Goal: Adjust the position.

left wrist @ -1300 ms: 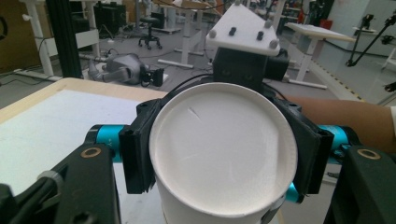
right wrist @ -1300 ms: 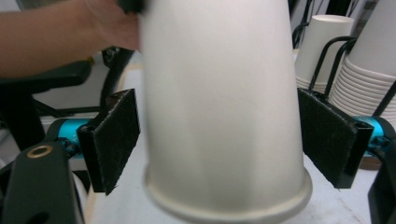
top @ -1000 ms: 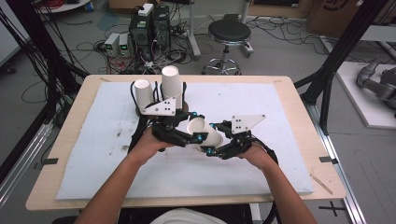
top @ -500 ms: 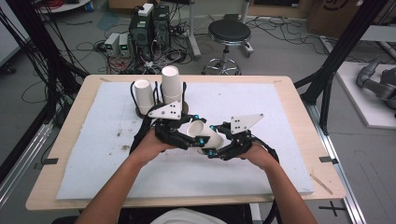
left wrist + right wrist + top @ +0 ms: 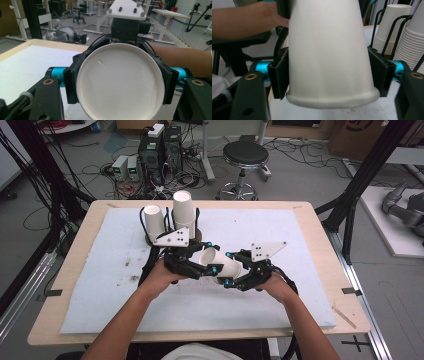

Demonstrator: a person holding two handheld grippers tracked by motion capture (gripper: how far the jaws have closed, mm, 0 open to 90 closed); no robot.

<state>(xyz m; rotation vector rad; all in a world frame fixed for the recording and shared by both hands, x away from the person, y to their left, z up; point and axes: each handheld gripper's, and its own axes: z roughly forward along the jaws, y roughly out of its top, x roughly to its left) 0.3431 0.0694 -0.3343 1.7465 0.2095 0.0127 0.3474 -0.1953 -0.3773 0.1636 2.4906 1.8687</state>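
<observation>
Since a second ago the left gripper (image 5: 207,265) has been closing on the base of the paper cup (image 5: 220,264), held sideways above the mat (image 5: 300,235) while the right gripper (image 5: 232,276) clamps its thin, crushable wall near the stiffer rim.

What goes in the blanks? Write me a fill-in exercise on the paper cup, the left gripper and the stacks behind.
1. The paper cup is held lying on its ___ above the table.
2. The left gripper is shut on the cup's narrow end, so the cup's flat ___ faces its camera.
3. Behind the hands, ___ stacks of cups stand upside down.

Missing words: side; bottom; two
</observation>
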